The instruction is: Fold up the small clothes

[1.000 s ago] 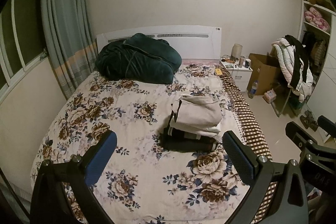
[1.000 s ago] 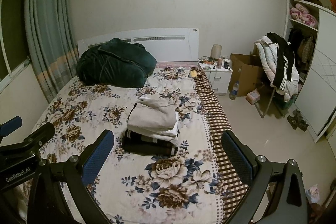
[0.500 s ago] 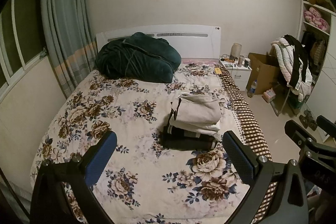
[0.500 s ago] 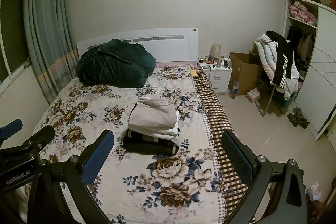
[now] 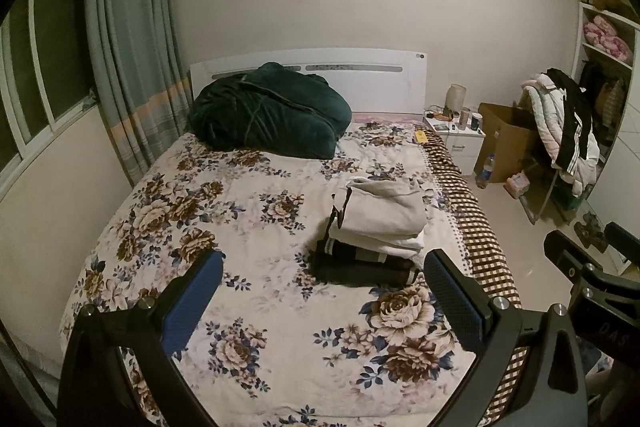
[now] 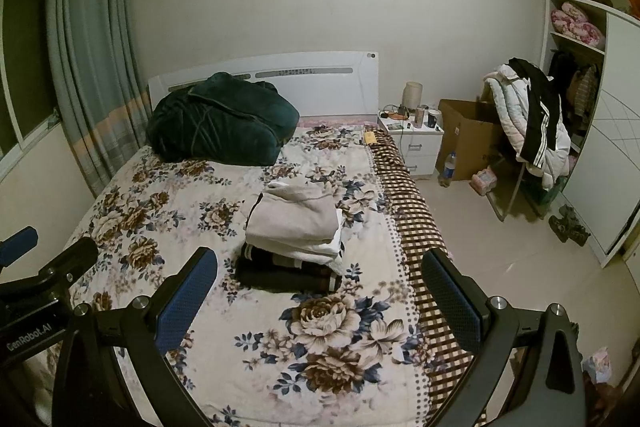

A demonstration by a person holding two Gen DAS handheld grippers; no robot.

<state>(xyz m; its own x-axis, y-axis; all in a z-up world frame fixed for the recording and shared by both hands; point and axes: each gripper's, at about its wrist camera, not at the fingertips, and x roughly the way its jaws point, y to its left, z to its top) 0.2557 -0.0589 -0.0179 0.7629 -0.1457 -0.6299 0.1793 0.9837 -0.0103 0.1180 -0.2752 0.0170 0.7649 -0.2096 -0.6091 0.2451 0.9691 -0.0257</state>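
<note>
A stack of folded clothes lies on the floral bedspread, right of the bed's middle: beige and white pieces on top, dark ones beneath. My left gripper hangs above the foot of the bed, open and empty, short of the stack. My right gripper is likewise open and empty, beside the left one, also back from the stack. Each gripper shows at the edge of the other's view.
A dark green blanket bundle sits by the white headboard. Right of the bed stand a nightstand, a cardboard box, a rack draped with jackets and a white wardrobe. Curtains hang at the left.
Both grippers have drawn slightly back and up from the bed, so the stack looks a little farther away. Both stay open and the clothes have not moved.
</note>
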